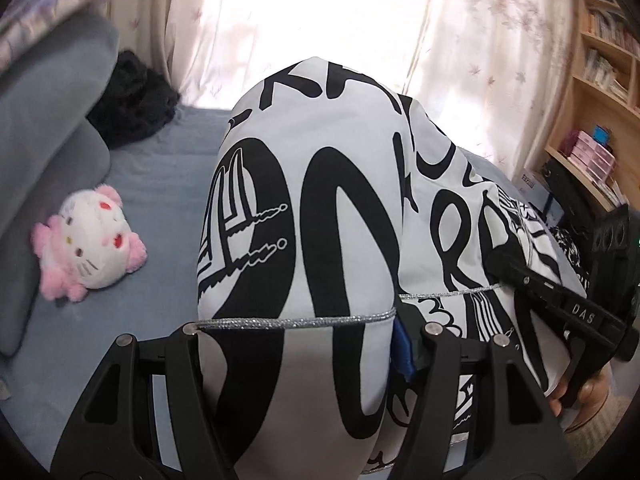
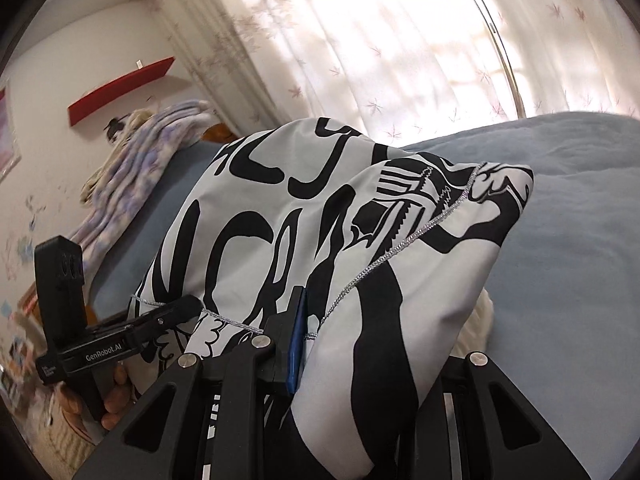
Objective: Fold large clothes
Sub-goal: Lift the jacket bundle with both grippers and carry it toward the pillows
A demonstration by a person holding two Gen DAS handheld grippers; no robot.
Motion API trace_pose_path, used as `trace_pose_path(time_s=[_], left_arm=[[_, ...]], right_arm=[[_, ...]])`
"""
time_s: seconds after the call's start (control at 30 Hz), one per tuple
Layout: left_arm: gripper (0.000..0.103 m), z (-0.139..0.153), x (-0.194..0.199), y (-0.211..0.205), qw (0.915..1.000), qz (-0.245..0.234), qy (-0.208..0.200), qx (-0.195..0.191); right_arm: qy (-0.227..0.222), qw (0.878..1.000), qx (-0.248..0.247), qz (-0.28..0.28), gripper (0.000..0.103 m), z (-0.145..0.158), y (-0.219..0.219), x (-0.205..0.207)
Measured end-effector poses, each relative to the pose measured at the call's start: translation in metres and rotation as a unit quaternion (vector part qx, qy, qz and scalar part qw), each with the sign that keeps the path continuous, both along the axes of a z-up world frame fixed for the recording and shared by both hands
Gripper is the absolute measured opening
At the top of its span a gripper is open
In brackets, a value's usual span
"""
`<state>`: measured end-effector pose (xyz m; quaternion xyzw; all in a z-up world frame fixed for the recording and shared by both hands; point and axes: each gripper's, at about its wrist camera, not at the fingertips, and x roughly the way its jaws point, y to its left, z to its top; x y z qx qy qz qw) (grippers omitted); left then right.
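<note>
both grippers, left (image 1: 304,328) & right (image 2: 360,340), seemingly pinch b&w printed garment (image 1: 320,184) over blue bed (image 1: 160,184).

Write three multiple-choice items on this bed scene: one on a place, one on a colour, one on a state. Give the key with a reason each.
1. Where does the plush toy lie?
A. on the bed sheet, left of the garment
B. on the bookshelf
C. on top of the garment

2. What colours is the garment?
A. red and yellow
B. white with black print
C. plain blue

3. What state is the garment in?
A. flat on the bed
B. lifted, bunched up between the left gripper and the right gripper
C. hanging on the curtain

Key:
1 A, the toy rests on the sheet beside the grey cushion.
2 B, black lettering covers white cloth.
3 B, the cloth rises in a hump from both grippers.
</note>
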<state>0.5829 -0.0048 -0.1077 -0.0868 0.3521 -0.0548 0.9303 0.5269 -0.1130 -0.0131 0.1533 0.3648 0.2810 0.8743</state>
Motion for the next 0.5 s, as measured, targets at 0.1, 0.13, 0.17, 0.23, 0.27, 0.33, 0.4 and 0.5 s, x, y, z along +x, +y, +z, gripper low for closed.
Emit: trace_pose_path(time_s=[0.1, 0.13, 0.17, 0.23, 0.27, 0.33, 0.4, 0.5], left_arm=[[0.065, -0.043, 0.039, 0.014, 0.9992, -0.002, 0.039, -0.008], [0.071, -0.056, 0.045, 0.017, 0.9987, 0.002, 0.047, -0.020], [0.075, -0.067, 0.049, 0.023, 0.9983, 0.005, 0.047, -0.034], [0.084, -0.083, 0.053, 0.034, 0.9969, 0.009, 0.047, -0.062], [0.085, -0.089, 0.053, 0.036, 0.9966, 0.008, 0.047, -0.067], [0.087, -0.097, 0.056, 0.040, 0.9968, 0.007, 0.045, -0.065], [0.087, -0.098, 0.059, 0.040, 0.9971, 0.010, 0.045, -0.061], [0.084, -0.091, 0.054, 0.038, 0.9971, 0.012, 0.049, -0.057]], right_arm=[[0.041, 0.999, 0.008, -0.012, 0.025, -0.054, 0.020, 0.047], [0.052, 0.998, 0.005, -0.015, 0.025, -0.073, 0.025, 0.057], [0.056, 0.998, 0.002, -0.017, 0.027, -0.086, 0.029, 0.063], [0.051, 0.999, 0.001, -0.014, 0.030, -0.107, 0.027, 0.071], [0.050, 0.999, -0.001, -0.012, 0.032, -0.112, 0.032, 0.075], [0.047, 0.999, -0.004, -0.007, 0.033, -0.124, 0.042, 0.081], [0.054, 0.999, 0.000, -0.008, 0.033, -0.133, 0.049, 0.088], [0.094, 0.995, 0.036, -0.012, 0.032, -0.140, 0.037, 0.067]])
